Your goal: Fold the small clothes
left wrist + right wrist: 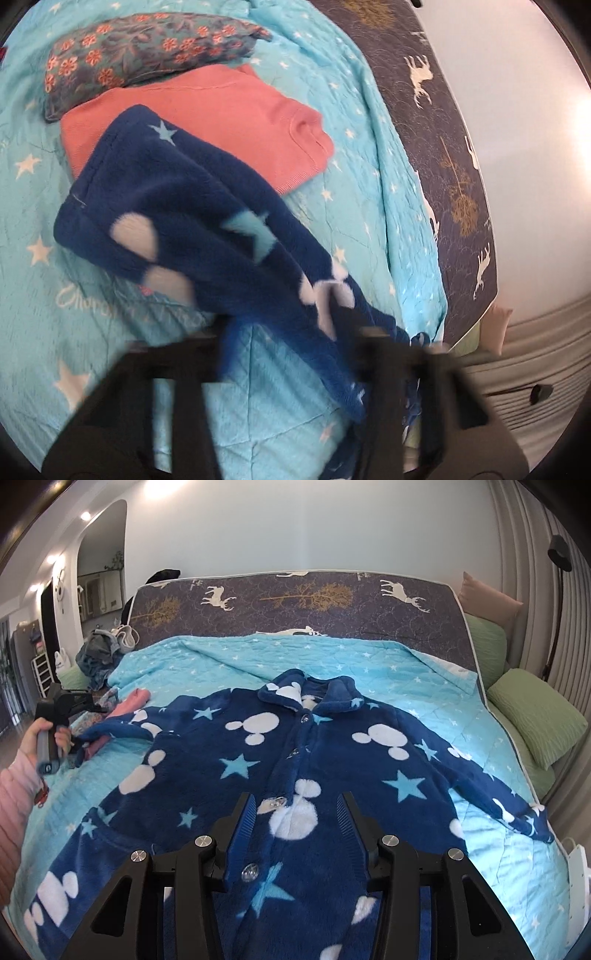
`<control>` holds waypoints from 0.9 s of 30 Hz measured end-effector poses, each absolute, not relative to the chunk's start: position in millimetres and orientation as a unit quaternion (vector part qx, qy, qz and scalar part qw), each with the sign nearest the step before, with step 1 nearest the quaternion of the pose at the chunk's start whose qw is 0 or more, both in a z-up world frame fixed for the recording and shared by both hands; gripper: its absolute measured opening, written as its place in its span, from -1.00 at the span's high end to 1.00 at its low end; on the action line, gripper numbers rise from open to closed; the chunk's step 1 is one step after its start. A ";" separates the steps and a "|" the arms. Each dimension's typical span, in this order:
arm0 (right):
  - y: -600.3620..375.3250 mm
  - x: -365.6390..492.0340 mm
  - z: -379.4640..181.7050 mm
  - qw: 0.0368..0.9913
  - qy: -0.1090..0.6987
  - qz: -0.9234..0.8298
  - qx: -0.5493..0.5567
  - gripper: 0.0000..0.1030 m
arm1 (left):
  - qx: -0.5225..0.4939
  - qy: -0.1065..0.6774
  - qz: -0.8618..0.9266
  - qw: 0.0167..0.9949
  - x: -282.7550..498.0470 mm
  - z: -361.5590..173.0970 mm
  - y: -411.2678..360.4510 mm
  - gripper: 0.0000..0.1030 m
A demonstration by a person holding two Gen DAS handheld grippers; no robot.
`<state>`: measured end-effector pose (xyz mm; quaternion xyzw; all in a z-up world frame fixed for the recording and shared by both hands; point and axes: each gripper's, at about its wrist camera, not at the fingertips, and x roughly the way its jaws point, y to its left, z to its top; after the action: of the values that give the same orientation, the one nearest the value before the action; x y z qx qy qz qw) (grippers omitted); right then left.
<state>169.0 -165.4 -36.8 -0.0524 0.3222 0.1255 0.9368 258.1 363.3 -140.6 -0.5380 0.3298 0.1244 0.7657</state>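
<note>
A dark blue fleece pyjama top (295, 760) with white mouse heads and pale stars lies face up on the turquoise quilt (369, 661), collar far, buttons down the middle. My right gripper (295, 805) is open just above its lower front, touching nothing. In the left wrist view my left gripper (291, 332) is blurred, its fingers apart; the top's sleeve (184, 221) drapes over the right finger (369, 332), lifted off the quilt. In the right wrist view the left gripper (70, 705) sits at the far left by that sleeve's end.
A folded pink garment (207, 122) and a floral folded piece (140, 48) lie on the quilt beyond the sleeve. A dark deer-print mattress (295, 602) stands against the wall. Green pillows (535, 716) at the right, a clothes heap (99, 653) at the left.
</note>
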 end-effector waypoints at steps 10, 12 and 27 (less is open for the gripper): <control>-173.1 184.0 -38.8 0.940 0.315 0.123 -0.048 -0.03 | -0.349 0.279 0.105 0.888 287.8 -44.9 290.8 0.81; -181.7 184.8 -37.8 0.943 0.311 0.114 -0.038 -0.04 | -0.263 0.270 0.069 0.924 302.7 -16.9 234.6 0.81; -261.7 190.4 -48.5 0.934 0.353 0.045 0.031 -0.20 | 0.283 0.301 -0.139 0.900 267.0 -99.0 -105.1 0.22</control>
<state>190.4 -261.7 -48.5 0.0315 0.3526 0.0445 0.9342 267.0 -105.1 -99.0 0.2830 0.3008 -0.1390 0.9001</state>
